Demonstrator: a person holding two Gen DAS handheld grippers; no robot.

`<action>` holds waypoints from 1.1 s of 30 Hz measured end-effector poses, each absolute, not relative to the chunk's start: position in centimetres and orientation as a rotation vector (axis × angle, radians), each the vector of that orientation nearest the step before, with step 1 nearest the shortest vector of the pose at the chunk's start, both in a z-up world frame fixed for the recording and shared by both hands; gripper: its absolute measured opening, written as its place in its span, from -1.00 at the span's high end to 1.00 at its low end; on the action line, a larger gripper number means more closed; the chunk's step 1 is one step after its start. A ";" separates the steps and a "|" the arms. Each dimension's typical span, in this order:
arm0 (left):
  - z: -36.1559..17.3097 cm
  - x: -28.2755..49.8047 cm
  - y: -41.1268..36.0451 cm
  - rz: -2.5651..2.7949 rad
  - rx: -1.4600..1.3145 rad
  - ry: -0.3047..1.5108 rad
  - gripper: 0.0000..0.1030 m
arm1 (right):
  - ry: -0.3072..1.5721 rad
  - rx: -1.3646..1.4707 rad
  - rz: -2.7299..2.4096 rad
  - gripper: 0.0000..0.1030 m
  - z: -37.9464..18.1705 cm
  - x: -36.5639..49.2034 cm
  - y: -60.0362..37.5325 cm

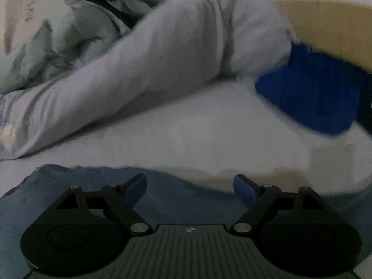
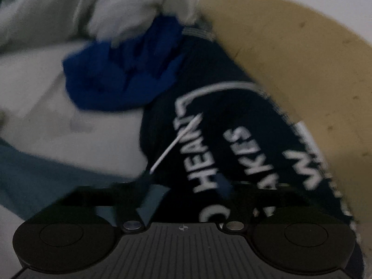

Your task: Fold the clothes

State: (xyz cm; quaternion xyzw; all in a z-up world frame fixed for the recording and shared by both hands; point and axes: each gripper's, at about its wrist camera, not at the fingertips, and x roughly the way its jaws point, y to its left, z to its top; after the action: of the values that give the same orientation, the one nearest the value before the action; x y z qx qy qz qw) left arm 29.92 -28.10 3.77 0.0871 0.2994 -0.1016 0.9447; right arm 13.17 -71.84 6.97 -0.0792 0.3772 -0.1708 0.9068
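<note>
My left gripper (image 1: 190, 187) stands open above a dull blue garment (image 1: 69, 186) that lies flat at the near edge of a white bed surface (image 1: 186, 134); nothing is between its blue pads. My right gripper (image 2: 186, 186) is blurred, its jaws apart over a dark navy garment with white lettering (image 2: 220, 139); no cloth is pinched between them. A bright blue garment (image 2: 121, 76) lies crumpled beyond it, seen also in the left wrist view as the bright blue garment (image 1: 313, 93) at the right. A corner of the dull blue garment (image 2: 34, 169) shows at the right wrist view's left.
A long pale grey pillow or rolled cloth (image 1: 151, 65) runs diagonally across the bed. Behind it lies a heap of crumpled light bedding (image 1: 58, 41). A tan headboard or wall panel (image 2: 290, 58) borders the bed on the right.
</note>
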 end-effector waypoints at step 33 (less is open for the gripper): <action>25.9 -12.0 8.8 -0.057 -0.177 0.442 -1.00 | 0.359 -0.390 0.466 -0.99 26.2 -21.0 -35.7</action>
State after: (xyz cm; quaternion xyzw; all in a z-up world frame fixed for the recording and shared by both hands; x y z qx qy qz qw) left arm -11.99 8.81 25.89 -0.0874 0.2187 -0.0282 0.9714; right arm -21.01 -35.71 26.22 -0.1911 0.1759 0.2284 0.9383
